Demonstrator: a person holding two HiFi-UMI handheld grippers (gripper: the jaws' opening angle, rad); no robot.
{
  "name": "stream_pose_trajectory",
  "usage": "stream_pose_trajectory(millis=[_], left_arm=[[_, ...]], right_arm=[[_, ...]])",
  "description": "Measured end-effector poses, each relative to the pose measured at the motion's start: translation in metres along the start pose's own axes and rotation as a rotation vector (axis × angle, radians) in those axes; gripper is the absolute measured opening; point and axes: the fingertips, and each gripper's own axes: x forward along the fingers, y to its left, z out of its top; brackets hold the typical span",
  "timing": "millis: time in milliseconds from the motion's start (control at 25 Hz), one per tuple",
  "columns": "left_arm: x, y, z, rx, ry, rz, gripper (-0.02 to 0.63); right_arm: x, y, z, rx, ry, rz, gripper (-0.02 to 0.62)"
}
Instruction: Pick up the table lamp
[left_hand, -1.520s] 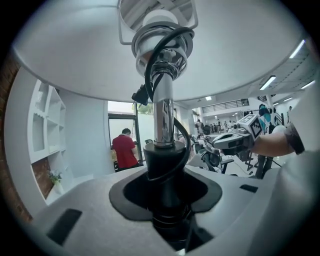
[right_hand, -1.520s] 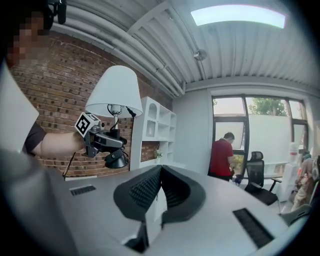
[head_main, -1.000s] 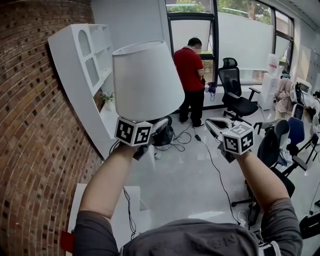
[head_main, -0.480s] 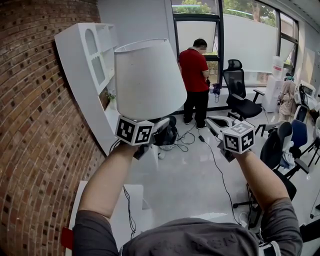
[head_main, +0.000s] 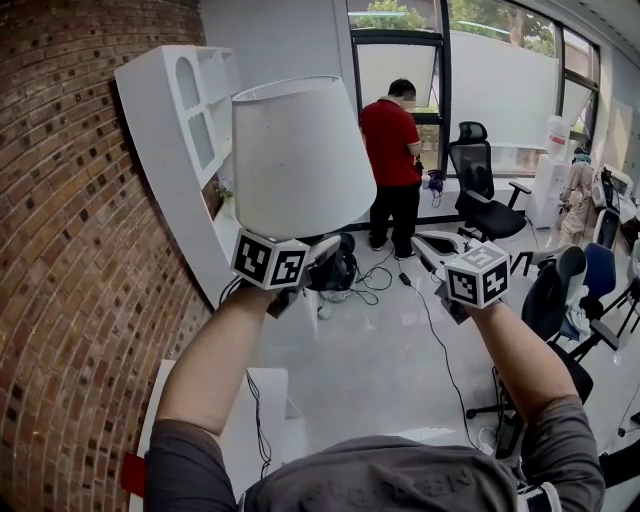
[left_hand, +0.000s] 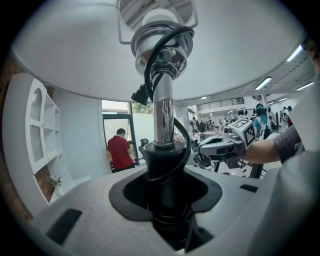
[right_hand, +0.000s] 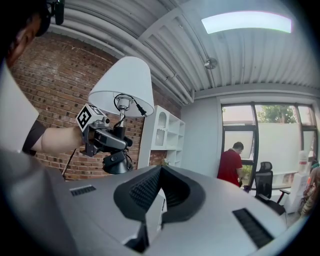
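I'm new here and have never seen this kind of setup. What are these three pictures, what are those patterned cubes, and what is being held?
A person holds a hand tool with two jaws in each hand. The patterned cubes are parts of those tools. One picture comes from a camera on the person's head, and the other two come from cameras riding on each tool. The left gripper is shut on the stem of a table lamp, which is up in the air, off any surface, with its white shade on top. The right gripper is shut and empty, beside the lamp.
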Motion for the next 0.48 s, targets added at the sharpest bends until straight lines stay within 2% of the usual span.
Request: stream_pose_trajectory(millis=[480], left_arm=[[-0.0034, -0.001, -0.0024, 0.009, 0.008, 0.003, 0.146]], right_arm=[[0.0011, 0.0047, -0.0008, -0.002, 0.008, 0.006, -0.006]])
